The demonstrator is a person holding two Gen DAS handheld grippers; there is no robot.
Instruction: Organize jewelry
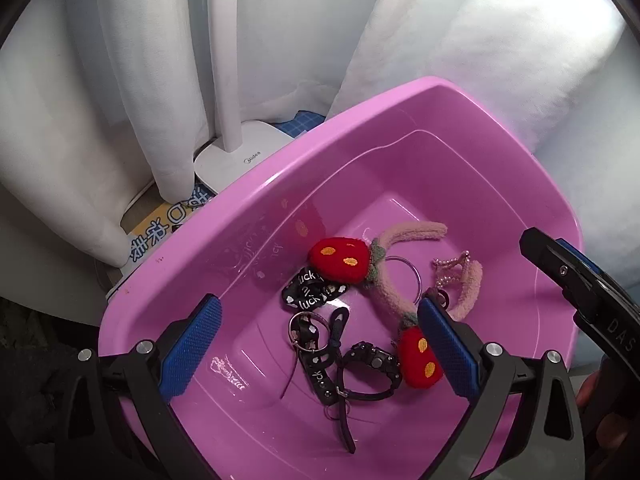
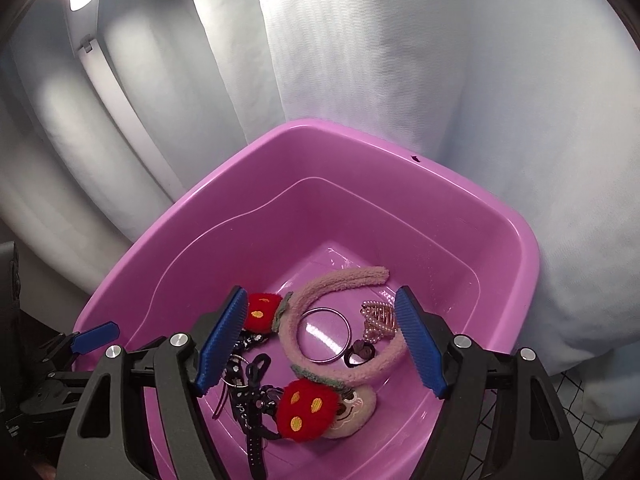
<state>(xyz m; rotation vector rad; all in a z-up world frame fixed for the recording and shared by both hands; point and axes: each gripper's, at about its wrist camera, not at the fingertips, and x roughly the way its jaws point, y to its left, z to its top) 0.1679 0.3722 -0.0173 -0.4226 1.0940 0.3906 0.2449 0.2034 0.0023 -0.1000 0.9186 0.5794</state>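
The lower strawberry (image 1: 420, 360) is partly covered by the left gripper (image 1: 320, 344)'s right pad. Beneath the right gripper (image 2: 320, 344), the black strap (image 2: 254, 436) runs off the bottom edge (lettering unreadable).

- A home-like room set up for recording: white fabric drapes (image 1: 132, 92) hang behind as a backdrop.
- A white desk lamp (image 1: 236, 160) stands far left, beside a printed booklet (image 1: 168, 220).
- A pink plastic basin (image 1: 248, 216) holds hair accessories and jewelry (image 1: 340, 260), ordinary household belongings.
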